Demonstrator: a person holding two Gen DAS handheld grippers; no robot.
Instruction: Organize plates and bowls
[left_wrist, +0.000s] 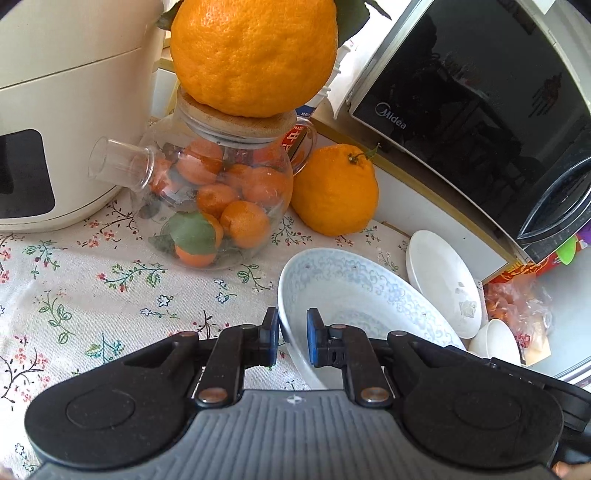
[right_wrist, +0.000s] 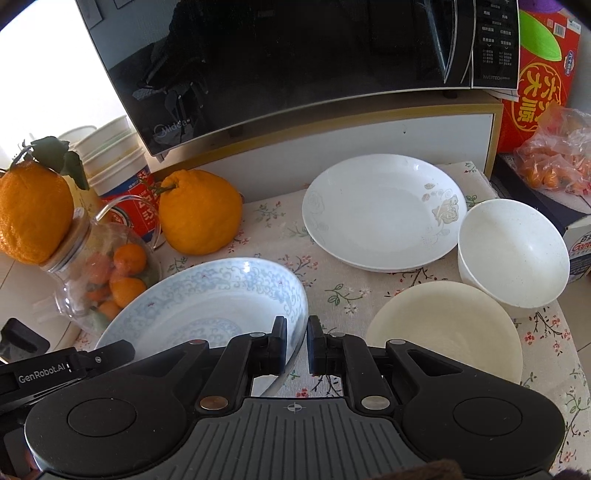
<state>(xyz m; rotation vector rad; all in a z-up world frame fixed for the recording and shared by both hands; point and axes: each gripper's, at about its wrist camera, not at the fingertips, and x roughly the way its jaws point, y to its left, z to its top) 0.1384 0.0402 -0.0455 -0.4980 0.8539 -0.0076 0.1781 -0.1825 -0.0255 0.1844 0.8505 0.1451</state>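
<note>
Counting two plates (right_wrist: 207, 295) (right_wrist: 384, 210), two bowls (right_wrist: 513, 251) (right_wrist: 443, 328)

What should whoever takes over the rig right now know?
Left gripper: jaws shut on the near-left rim of the blue bowl.
Right gripper: jaws shut on the same bowl's right rim; the bowl is tilted, held by both.
On the cloth: white plates stacked by the microwave, white bowl to their right, cream dish in front.
Done: white plates stacked.
Left: set the blue bowl down, probably with the plates; group the white bowl and cream dish.
</note>
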